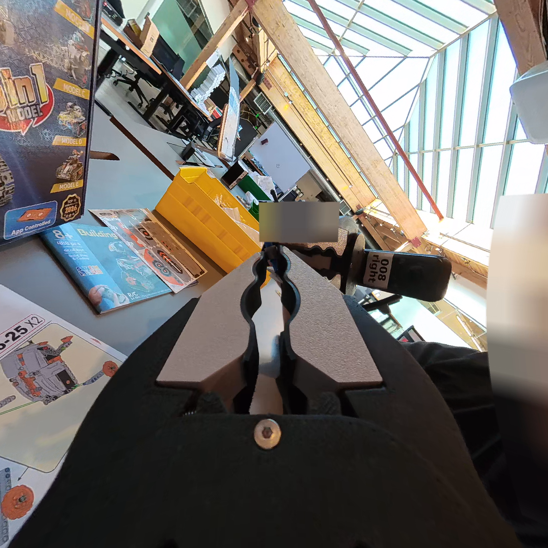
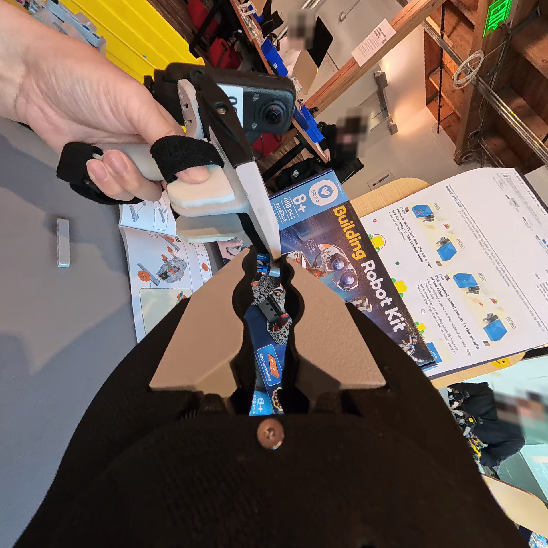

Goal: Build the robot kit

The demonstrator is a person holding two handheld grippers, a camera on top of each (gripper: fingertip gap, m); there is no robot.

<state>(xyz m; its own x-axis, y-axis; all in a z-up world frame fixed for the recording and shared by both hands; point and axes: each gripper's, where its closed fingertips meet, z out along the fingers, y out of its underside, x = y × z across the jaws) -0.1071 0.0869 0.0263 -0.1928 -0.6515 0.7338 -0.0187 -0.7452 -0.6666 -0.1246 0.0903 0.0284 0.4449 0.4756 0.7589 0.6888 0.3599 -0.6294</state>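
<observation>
From my remote station I note the grey surface [image 1: 124,184] carrying an upright kit box [image 1: 41,118] and a yellow bin [image 1: 204,219] holding clear bags, contents unclear. An open instruction booklet [image 2: 160,267] and a loose grey bar [image 2: 63,243] lie nearby. My left hand-held gripper [image 1: 271,255] and right hand-held gripper [image 2: 268,261] meet tip to tip, both nearly closed on one small blue-and-grey piece [image 2: 267,268] held above the surface.
</observation>
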